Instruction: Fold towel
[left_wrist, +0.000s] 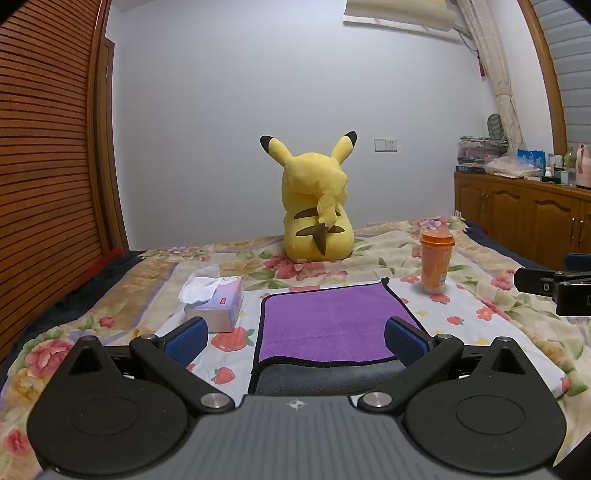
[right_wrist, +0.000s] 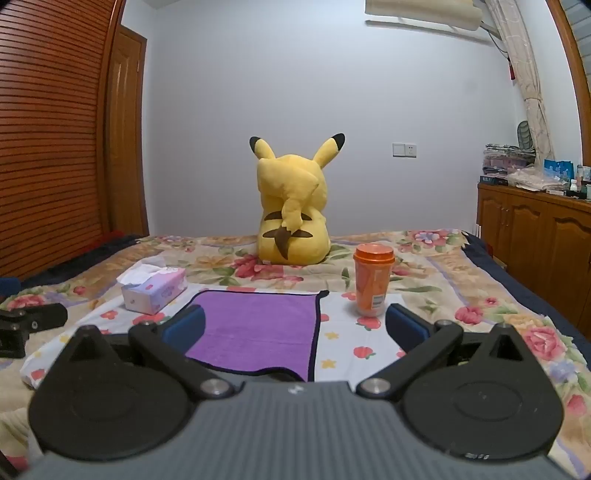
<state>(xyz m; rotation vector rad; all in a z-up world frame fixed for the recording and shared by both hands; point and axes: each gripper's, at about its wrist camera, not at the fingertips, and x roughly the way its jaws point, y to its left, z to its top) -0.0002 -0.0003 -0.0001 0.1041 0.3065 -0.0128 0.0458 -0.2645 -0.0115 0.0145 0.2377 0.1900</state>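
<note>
A purple towel (left_wrist: 325, 325) with a black hem lies on the floral bedspread, folded over so its grey underside (left_wrist: 325, 376) shows at the near edge. It also shows in the right wrist view (right_wrist: 258, 332). My left gripper (left_wrist: 295, 338) is open and empty, held above the towel's near edge with its blue pads either side. My right gripper (right_wrist: 295, 325) is open and empty, over the towel's right edge. Each gripper shows at the edge of the other's view: the right one (left_wrist: 554, 288) and the left one (right_wrist: 26, 325).
A tissue box (left_wrist: 216, 302) stands left of the towel. An orange lidded cup (left_wrist: 436, 260) stands at its far right. A yellow plush toy (left_wrist: 314, 206) sits at the back of the bed. A wooden cabinet (left_wrist: 524, 214) is on the right, a slatted wardrobe (left_wrist: 48, 166) on the left.
</note>
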